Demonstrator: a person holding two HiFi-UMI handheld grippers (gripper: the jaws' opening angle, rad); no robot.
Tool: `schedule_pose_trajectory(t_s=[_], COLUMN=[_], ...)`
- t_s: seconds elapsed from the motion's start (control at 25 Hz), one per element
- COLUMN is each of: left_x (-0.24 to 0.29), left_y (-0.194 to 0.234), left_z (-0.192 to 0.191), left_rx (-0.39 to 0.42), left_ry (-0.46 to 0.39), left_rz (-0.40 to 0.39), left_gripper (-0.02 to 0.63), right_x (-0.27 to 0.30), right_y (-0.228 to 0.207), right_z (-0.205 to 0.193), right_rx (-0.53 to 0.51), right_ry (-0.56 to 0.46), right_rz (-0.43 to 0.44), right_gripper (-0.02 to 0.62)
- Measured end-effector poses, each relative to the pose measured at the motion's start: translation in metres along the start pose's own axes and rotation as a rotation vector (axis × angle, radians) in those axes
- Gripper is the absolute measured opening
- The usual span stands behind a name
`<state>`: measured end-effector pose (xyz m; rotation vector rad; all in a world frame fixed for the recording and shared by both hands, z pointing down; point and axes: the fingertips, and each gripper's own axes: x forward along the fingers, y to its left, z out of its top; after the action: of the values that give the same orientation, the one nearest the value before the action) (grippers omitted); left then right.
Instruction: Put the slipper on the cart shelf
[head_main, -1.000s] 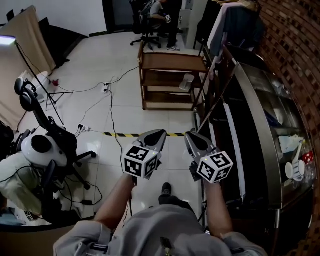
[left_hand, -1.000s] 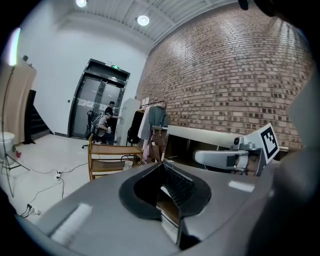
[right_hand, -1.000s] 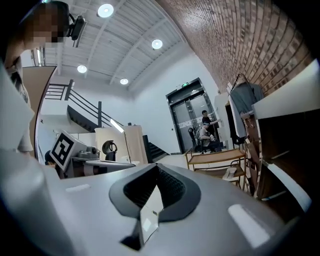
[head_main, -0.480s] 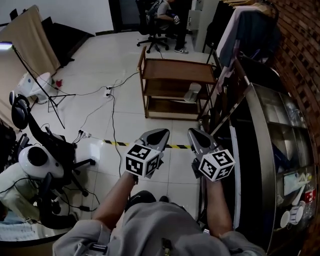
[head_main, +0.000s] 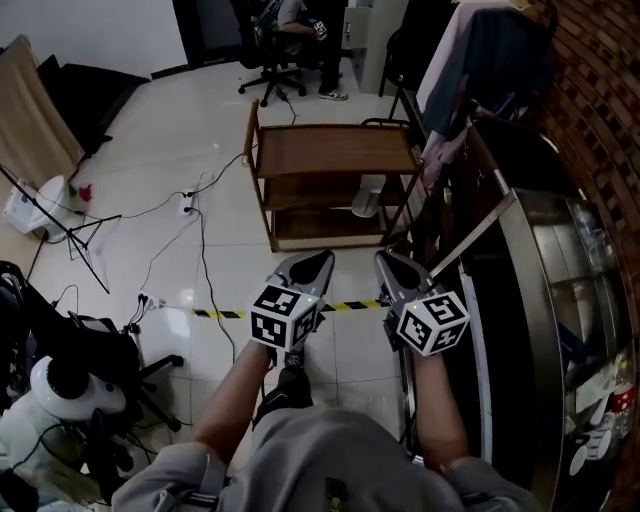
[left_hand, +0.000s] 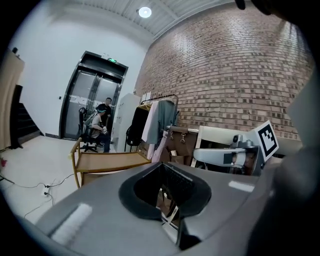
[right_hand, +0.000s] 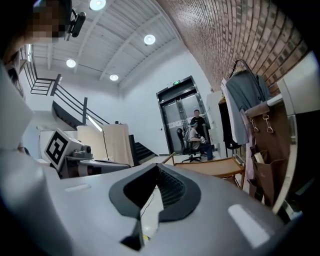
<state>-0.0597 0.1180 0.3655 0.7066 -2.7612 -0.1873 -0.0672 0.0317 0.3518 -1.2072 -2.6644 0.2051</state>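
A wooden cart (head_main: 330, 150) with open shelves stands on the tiled floor ahead; it also shows in the left gripper view (left_hand: 107, 161) and the right gripper view (right_hand: 220, 166). A pale slipper (head_main: 368, 195) lies on its middle shelf, near the right end. My left gripper (head_main: 318, 262) and right gripper (head_main: 388, 262) are held side by side in front of my body, well short of the cart. Both point forward. Each has its jaws shut with nothing between them, as the left gripper (left_hand: 162, 175) and the right gripper (right_hand: 152, 192) show in their own views.
A clothes rack with hanging garments (head_main: 470, 60) and a long dark counter (head_main: 530, 250) line the right side. Yellow-black tape (head_main: 220, 313) and cables (head_main: 195, 230) cross the floor. A wheeled chair with gear (head_main: 70, 380) sits at the left. A person sits on an office chair (head_main: 285, 25) behind the cart.
The view has moved forward and the cart now lies nearer and more central. Both grippers stay shut and in the same place in front of my body.
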Motion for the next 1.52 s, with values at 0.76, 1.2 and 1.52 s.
schedule_pose_trajectory(t_s=[0.76,1.2,1.52], left_x=[0.168,0.272,0.337], left_y=[0.143,0.165,0.187], left_z=[0.029,0.020,-0.048], left_rx=[0.011,0.050,0.041], left_ry=[0.102,0.158,0.243], left_rz=[-0.204,-0.158,-0.163], left_gripper=[0.008,0.008,0.008], right_x=[0.175,0.228,0.263], right_y=[-0.107,-0.222,-0.290], right_z=[0.016,-0.017,-0.100], right_rx=[0.014,0.043,0.066], right_ry=[0.071,0.119,0.252], right_rz=[-0.218,-0.209,-0.240], right_gripper=[0.000,0.000,0.000])
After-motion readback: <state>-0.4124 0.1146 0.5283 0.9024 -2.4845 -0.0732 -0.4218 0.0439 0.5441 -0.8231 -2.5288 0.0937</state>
